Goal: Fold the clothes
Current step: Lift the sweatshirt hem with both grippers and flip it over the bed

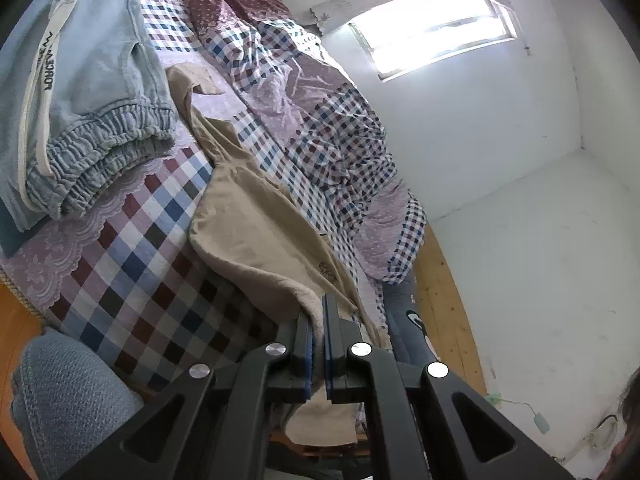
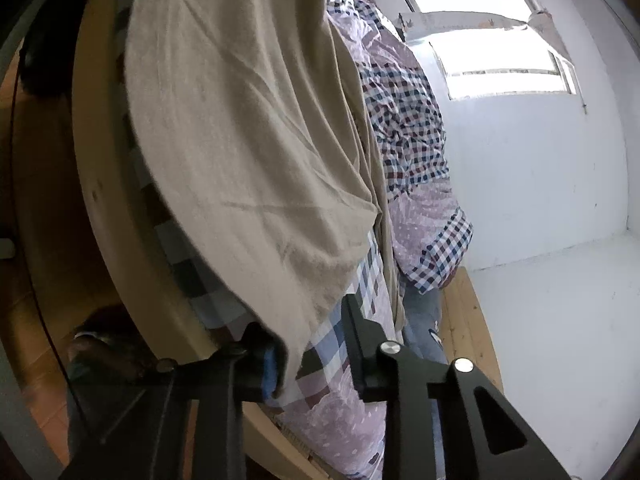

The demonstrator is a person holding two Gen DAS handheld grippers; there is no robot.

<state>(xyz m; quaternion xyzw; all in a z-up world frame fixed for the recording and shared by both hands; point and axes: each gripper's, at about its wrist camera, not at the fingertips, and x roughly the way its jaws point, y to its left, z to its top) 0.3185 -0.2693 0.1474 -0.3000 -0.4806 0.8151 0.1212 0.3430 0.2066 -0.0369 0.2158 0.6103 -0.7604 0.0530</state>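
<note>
Pinching an edge of the beige garment (image 1: pixel 256 224) between its blue pads, the left gripper (image 1: pixel 319 320) has its jaws pressed nearly together with a fold of the cloth caught in the narrow slot. From there the garment runs away from the tool across the checked bedsheet (image 1: pixel 132 280), with some of it hanging below the jaws over the bed's near edge. To the left on the same sheet lies a folded pair of light blue trousers (image 1: pixel 88 92), well apart from the gripper. A crumpled checked quilt (image 1: pixel 332 136) is heaped along the far side of the bed, under the window (image 1: pixel 432 28).

In the right wrist view, the right gripper (image 2: pixel 316 344) stands with its jaws spread wide. The beige garment (image 2: pixel 248 128) drapes down in front of it, its lower hem touching the left finger's blue pad (image 2: pixel 270 368); the other finger is apart from the cloth, over the bedsheet (image 2: pixel 344 360).
</note>
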